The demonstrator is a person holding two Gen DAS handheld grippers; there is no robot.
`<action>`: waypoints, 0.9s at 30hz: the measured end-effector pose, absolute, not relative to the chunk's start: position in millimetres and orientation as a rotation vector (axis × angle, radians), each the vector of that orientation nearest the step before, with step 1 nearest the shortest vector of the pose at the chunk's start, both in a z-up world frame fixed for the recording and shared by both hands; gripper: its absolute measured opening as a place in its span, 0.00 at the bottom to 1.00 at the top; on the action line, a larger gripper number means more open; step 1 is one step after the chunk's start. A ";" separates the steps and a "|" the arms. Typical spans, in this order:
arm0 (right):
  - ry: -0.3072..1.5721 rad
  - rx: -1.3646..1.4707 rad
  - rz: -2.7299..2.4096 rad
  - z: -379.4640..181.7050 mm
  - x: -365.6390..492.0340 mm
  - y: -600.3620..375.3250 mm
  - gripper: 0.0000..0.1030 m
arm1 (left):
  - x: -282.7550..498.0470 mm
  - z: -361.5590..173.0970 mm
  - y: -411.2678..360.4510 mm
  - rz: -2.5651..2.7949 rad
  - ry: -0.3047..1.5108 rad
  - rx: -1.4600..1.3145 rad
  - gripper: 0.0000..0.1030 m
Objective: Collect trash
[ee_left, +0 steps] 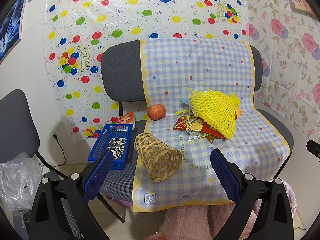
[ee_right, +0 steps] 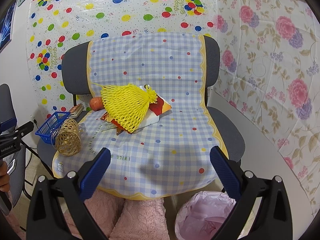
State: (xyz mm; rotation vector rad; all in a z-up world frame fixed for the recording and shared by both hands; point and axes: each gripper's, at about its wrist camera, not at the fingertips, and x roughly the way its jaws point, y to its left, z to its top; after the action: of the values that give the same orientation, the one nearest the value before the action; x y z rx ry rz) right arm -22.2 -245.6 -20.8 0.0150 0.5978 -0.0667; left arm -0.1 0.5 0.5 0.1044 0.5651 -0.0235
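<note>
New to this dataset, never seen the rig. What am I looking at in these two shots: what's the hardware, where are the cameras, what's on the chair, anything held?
No robot arm: a person holds a two-finger tool in each hand, each with a fisheye camera looking along its blue fingers. One picture is from the left hand-held gripper, the other from the right hand-held gripper. Both are open and hold nothing. On the chair's checked cloth lie a yellow foam net over a pile of wrappers, an apple, a tipped woven basket, and a blue basket of seed shells. A lined bin stands below.
</note>
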 end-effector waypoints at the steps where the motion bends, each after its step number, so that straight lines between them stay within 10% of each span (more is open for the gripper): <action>1: 0.598 0.016 -0.067 -21.5 -22.5 -245.4 0.94 | -0.1 0.5 0.6 -0.023 0.565 0.104 0.93; 27: 0.572 -0.092 -0.043 -65.1 48.6 -215.8 0.94 | 26.6 -46.3 35.8 0.046 0.621 0.100 0.93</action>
State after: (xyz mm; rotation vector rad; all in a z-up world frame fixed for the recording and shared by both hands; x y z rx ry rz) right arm 48.6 -215.8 -65.1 -0.0917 0.5724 -0.0433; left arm 26.6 35.8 -46.3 0.0996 0.6208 0.0460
